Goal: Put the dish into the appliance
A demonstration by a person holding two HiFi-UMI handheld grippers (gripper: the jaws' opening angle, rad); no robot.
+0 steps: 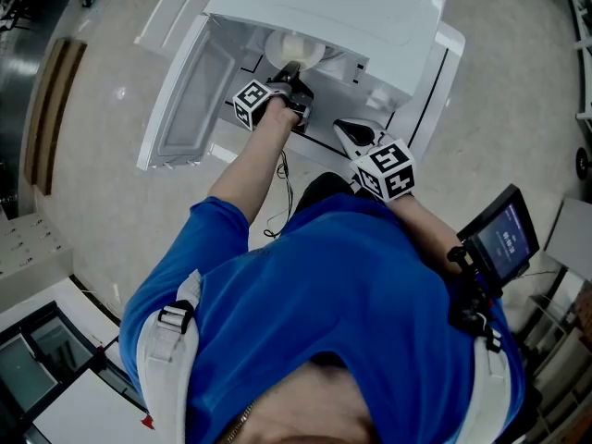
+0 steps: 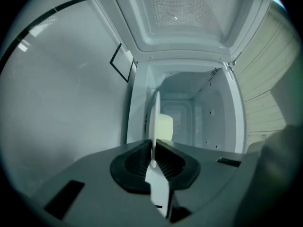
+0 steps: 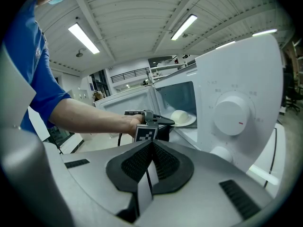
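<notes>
Step in hand: loading. Left gripper (image 2: 152, 151) fingers are clamped on the rim of the dish (image 2: 154, 119), which reaches straight ahead of them into the open microwave (image 1: 342, 12) and carries a pale rounded lump (image 2: 164, 126). Cannot tell if it rests on the cavity floor.

Next, as I judge: ease it deeper, set it level, then let go.

Right gripper (image 3: 150, 162): fingers together, nothing between them, held back outside.

Door (image 1: 190, 100) is swung wide. White bench (image 1: 450, 49), pale floor (image 1: 92, 155), and strip lights (image 3: 85, 38) overhead.

Head view looks down; both gripper views face the appliance (image 1: 333, 12).
</notes>
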